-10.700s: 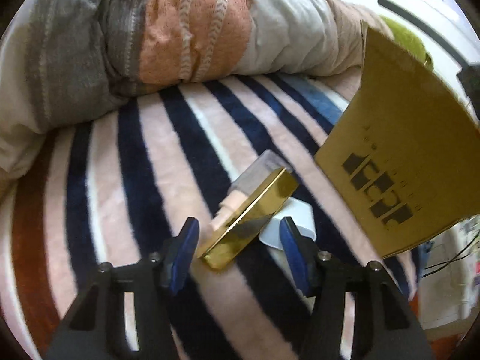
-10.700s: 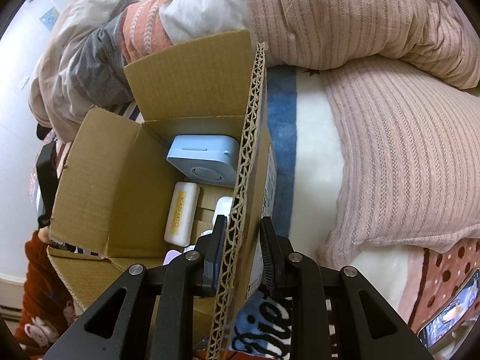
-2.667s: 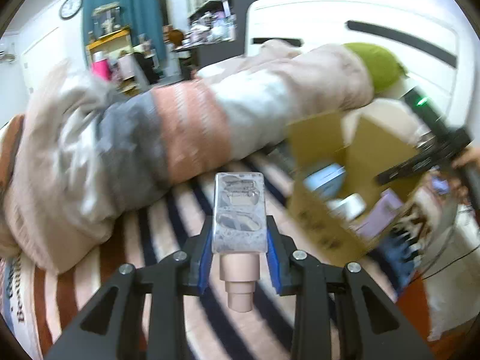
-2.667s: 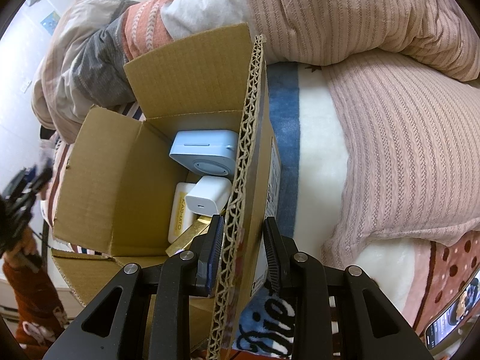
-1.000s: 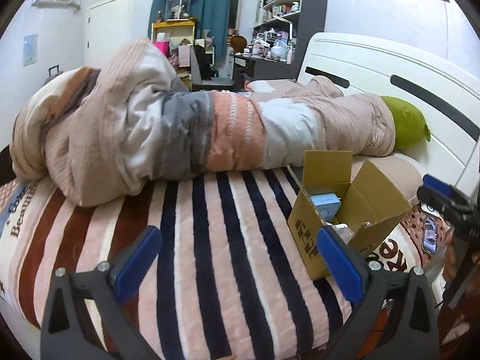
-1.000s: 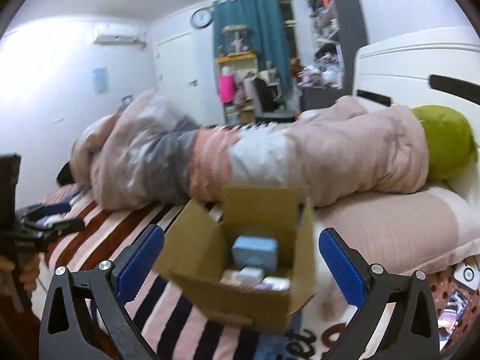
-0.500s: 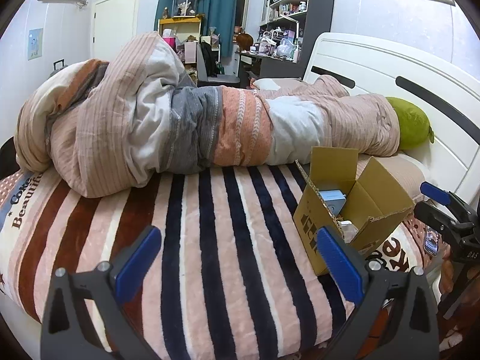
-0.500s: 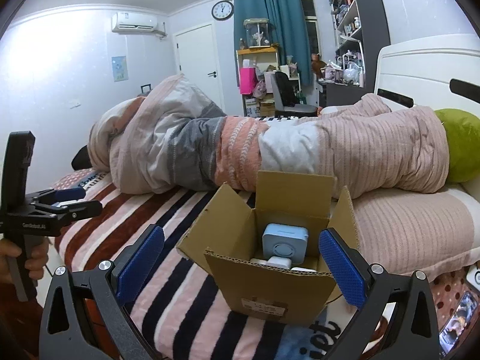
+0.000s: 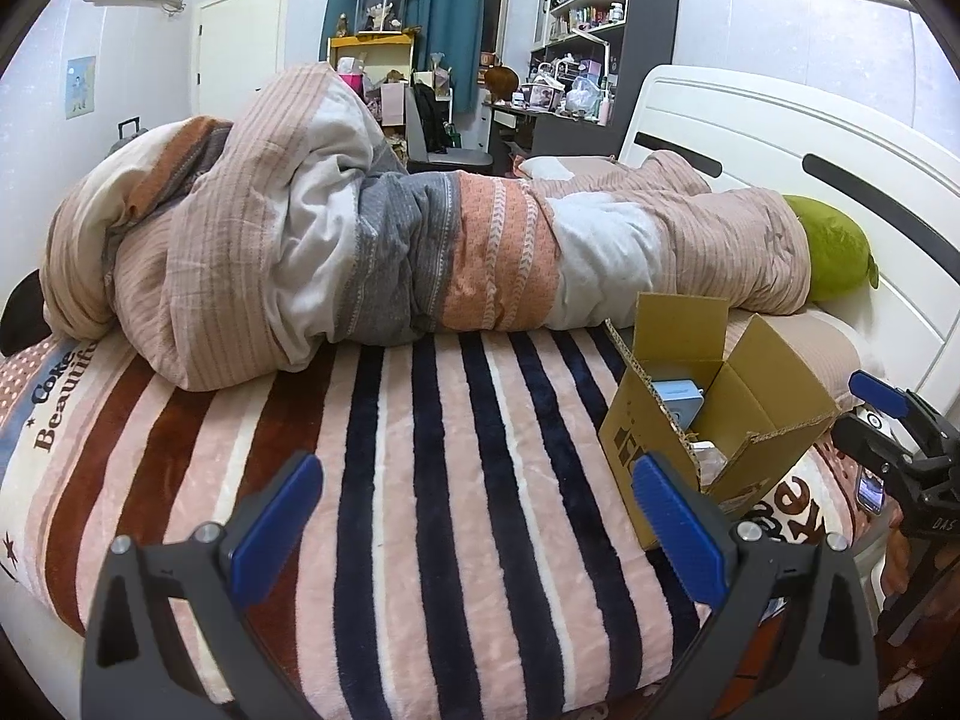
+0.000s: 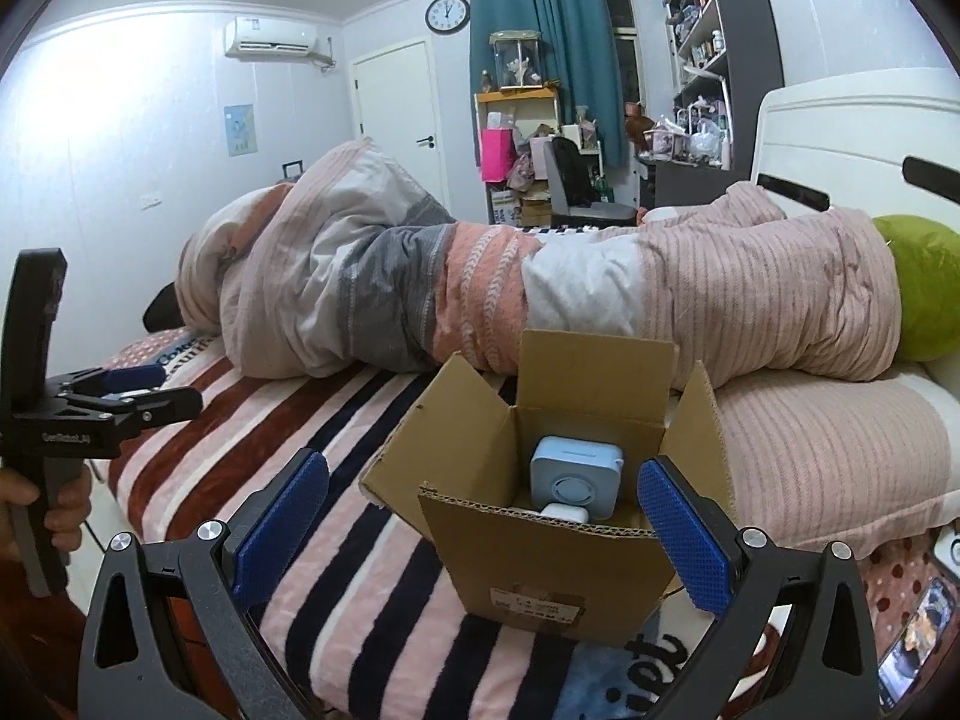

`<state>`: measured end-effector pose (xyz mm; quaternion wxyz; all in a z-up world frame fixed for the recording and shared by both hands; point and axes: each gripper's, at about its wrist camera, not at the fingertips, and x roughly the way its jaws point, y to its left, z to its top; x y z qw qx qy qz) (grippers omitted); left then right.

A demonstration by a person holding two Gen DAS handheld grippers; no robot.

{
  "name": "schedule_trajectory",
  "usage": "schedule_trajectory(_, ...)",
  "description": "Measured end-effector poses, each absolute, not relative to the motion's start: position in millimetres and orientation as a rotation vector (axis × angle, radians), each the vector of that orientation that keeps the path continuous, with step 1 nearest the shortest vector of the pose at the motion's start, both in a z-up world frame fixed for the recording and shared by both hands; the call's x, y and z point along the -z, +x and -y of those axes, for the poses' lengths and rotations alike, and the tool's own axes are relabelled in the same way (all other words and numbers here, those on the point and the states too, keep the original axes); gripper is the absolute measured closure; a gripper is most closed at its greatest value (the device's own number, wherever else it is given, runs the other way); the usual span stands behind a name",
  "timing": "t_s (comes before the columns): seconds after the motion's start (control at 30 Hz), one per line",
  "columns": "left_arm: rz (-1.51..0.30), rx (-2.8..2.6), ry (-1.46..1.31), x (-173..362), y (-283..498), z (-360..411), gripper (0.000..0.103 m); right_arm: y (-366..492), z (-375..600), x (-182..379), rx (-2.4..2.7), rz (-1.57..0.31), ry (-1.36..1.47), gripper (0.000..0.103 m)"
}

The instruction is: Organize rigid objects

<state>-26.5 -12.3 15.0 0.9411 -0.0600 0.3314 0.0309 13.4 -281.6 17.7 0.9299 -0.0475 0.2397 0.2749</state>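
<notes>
Above the striped blanket [image 9: 456, 480], both hand-held grippers [image 9: 477, 516] [image 10: 483, 516] hover level, blue fingers spread wide

Striped pink, navy and brown fleece blanket [image 9: 420, 480] covers bed. Bunched pink-grey-orange striped duvet [image 9: 372, 252] at 12 o'clock. Green round pillow [image 9: 837, 255] at 2 against white headboard [image 9: 780, 138]. Round wall clock [image 10: 447, 14], teal curtain [image 10: 540, 60], white air conditioner [image 10: 270, 39] on far wall.
</notes>
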Motion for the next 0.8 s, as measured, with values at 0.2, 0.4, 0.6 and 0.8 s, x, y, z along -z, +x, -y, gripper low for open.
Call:
schedule_trajectory(0.2,-0.670,-0.072,-0.121,-16.5,-29.0,15.9,0.000,12.9,282.0,-18.5,-0.570,-0.492,-0.094,0.000)
schedule_trajectory(0.4,-0.674,-0.091,-0.125,-16.8,-28.9,18.2,0.000,12.0,282.0,-17.4,-0.576,-0.499,-0.093,0.000)
schedule_trajectory(0.6,-0.673,-0.086,-0.125,-16.9,-28.1,20.7,0.000,12.3,281.9,-15.5,-0.579,-0.505,-0.092,0.000)
schedule_trajectory(0.8,-0.672,-0.086,-0.128,-16.8,-27.7,21.9,0.000,12.6,282.5,-13.9,-0.584,-0.507,-0.090,0.000)
